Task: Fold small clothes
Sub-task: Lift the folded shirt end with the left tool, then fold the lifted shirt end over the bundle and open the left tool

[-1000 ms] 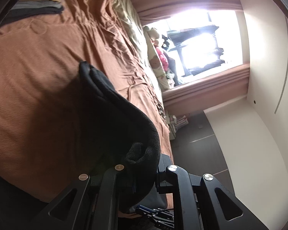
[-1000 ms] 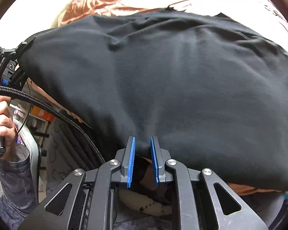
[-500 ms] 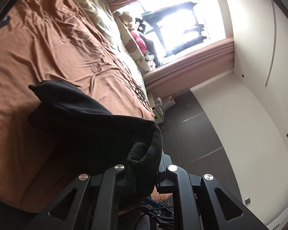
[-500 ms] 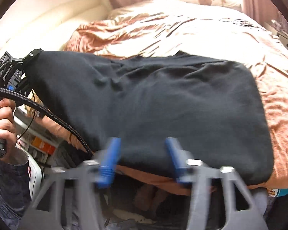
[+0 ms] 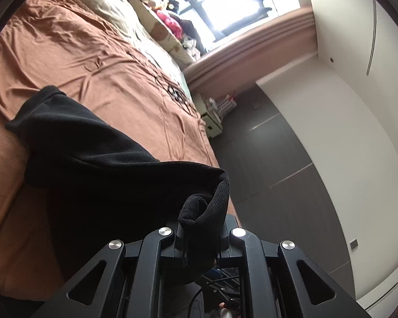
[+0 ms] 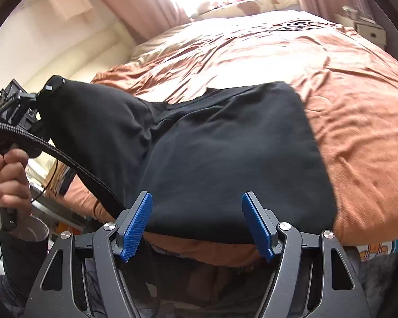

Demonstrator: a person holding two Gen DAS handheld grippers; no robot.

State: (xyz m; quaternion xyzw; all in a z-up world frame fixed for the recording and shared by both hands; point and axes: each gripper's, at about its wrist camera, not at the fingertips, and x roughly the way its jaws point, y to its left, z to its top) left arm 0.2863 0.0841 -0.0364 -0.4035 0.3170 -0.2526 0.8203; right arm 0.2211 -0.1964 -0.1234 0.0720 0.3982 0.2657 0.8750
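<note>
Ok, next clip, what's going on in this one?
A person is folding a black garment on a bed with a brown cover, with a handheld gripper in each hand. The left gripper has a ribbed edge of the garment pinched and raised off the bed. The right gripper hangs at the near edge of the cloth with its jaws wide open, gripping nothing.

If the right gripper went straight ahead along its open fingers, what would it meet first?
Most likely the black garment spread on the bed's brown cover. The right gripper is open, with the garment's near edge between its fingertips, though depth there is hard to judge.
</note>
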